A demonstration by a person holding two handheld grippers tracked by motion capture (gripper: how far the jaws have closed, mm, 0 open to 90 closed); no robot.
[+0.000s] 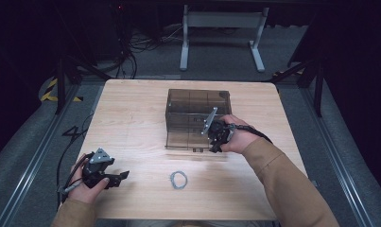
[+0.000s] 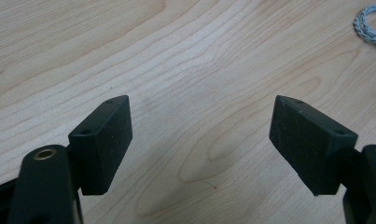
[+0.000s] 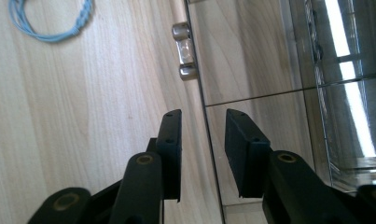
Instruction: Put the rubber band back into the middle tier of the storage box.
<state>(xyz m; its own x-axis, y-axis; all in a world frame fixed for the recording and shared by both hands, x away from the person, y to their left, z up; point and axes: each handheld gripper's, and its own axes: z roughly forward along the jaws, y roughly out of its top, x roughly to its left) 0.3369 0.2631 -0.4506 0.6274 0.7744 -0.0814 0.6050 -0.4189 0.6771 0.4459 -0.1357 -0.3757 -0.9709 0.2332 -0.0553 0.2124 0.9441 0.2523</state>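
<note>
the right gripper point(image 3: 202, 154) straddles the near wall of the smoky clear box point(image 1: 197, 101) — one jaw outside over the table point(image 1: 131, 109), one inside, pads parted and not pressing the thin edge that runs lengthwise between them. the small metal latch point(image 3: 185, 51) sits farther along that same edge. the left gripper point(image 2: 199, 140) rests well apart with jaws spread wide over bare wood, the blue cord loop point(image 1: 179, 179) lying nearer to it — between the two hands.

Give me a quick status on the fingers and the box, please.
Right gripper open, fingers astride clear box front edge. Left gripper open, parked over bare table. Blue cord loop lies clear of both.
</note>
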